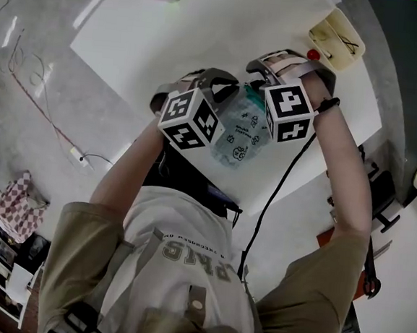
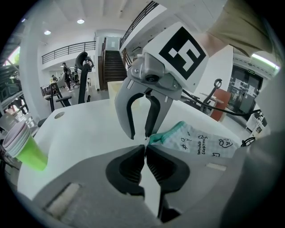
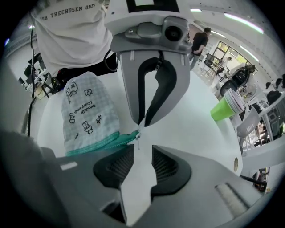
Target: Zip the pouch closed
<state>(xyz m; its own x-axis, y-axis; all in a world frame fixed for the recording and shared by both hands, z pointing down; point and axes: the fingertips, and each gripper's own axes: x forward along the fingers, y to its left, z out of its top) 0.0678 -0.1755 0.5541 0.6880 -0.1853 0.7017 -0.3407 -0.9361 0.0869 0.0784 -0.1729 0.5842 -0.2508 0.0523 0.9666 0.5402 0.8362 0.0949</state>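
Task pouch (image 1: 239, 136) is over the near part of the white table (image 1: 132, 39), between both grippers. Light checked fabric w/ small black doodles + print. Its teal zip edge (image 3: 107, 141) is on the far side from the person. Can't tell if the pouch body rests on the tabletop.

Head view: L gripper (image 2: 145, 148) is at the pouch's 9 o'clock and R gripper (image 3: 143, 147) at its 3 o'clock. The marker cubes (image 1: 191, 117) cover most of the zip end.

L gripper: jaws clenched tight, tips meeting right at the teal end of the zip, pinching that corner of the pouch. In L gripper view the pouch body trails off toward 3 o'clock.

R gripper: jaws apart, nothing clamped. The small white zip pull (image 3: 138, 140) hangs at the zip's end just ahead of the gap, at 12 o'clock from the pads, and the pads don't press it. In R gripper view the pouch body is at 10 o'clock, w/ the zip running in from 9 o'clock to the pull. The grippers face each other nose to nose, tips close together around the pull.

Can't tell how far the zip is closed.

Other stuff:
- Green cup (image 3: 220, 109) at 2 o'clock in R gripper view, well apart from the pouch.
- Yellow tray (image 1: 337, 37) at 1 o'clock on the table in head view, w/ a red round thing (image 1: 313, 54) just beside it.
- Black cable (image 1: 279, 190) runs from the R gripper side toward 6 o'clock, past the table edge.
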